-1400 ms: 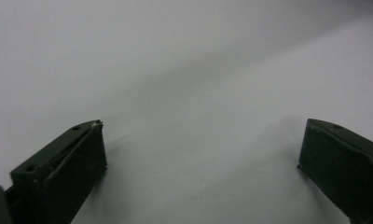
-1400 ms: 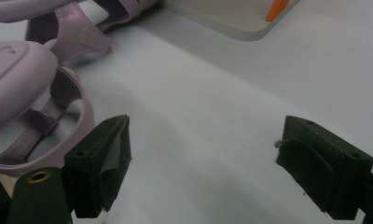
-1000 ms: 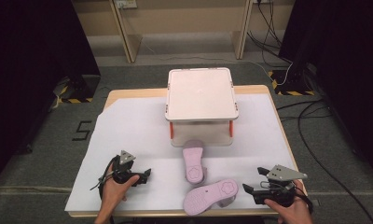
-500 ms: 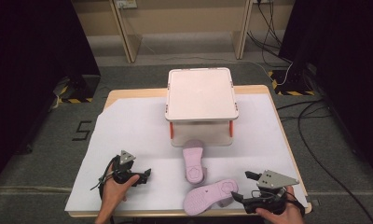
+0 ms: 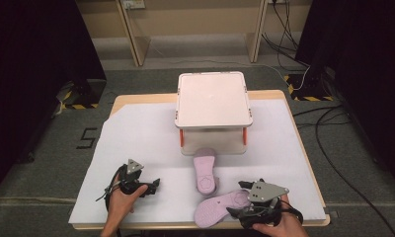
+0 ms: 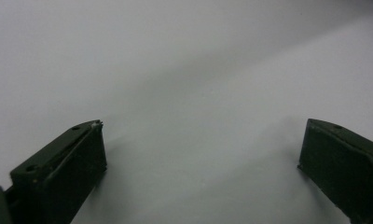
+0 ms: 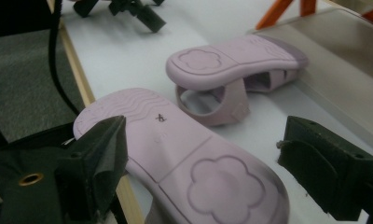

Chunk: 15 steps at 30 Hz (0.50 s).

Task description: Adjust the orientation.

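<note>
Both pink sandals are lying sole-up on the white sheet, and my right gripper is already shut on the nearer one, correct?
Not quite. The right gripper is open: in the right gripper view its jaws stand apart on either side of the nearer sandal. Both it and the farther sandal do lie sole-up on the white sheet.

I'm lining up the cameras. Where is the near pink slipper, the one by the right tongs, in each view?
High view: near slipper lies sole-up at the bottom centre, by the table's front edge.
Left gripper view: not in it.
Right gripper view: near slipper sits between the jaws.
Shared landmark: second slipper.
</note>
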Tool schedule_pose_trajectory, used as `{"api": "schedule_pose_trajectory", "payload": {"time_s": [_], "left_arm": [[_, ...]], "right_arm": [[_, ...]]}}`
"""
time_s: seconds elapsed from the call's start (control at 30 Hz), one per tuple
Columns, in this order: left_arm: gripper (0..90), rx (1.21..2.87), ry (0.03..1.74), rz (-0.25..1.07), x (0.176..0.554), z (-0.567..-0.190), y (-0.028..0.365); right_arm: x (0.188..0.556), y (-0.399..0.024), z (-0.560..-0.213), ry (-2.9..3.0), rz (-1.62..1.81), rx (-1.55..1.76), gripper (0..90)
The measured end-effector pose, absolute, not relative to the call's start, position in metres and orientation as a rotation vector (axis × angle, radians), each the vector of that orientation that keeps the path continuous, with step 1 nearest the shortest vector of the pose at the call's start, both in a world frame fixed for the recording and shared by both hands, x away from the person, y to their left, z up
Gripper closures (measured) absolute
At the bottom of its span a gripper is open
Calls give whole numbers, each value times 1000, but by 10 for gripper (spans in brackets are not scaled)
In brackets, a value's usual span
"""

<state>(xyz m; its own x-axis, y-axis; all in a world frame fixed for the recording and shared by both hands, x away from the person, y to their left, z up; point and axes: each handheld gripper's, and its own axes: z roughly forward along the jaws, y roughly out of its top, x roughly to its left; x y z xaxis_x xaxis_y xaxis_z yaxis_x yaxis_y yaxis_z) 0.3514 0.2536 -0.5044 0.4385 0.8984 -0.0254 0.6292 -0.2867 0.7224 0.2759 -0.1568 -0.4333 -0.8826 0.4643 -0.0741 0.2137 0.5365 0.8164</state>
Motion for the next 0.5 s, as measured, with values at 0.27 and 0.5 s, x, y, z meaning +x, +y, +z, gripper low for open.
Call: {"api": "schedule_pose_trajectory", "payload": {"time_s": [0.27,0.5], "left_arm": [[0,2025,1279,516,351,-504,254],[0,2025,1279,516,351,-504,254]], "right_arm": [[289,-147,-447,2648,1221,442,143],[292,-149,-454,2667,1161,385,132]]}}
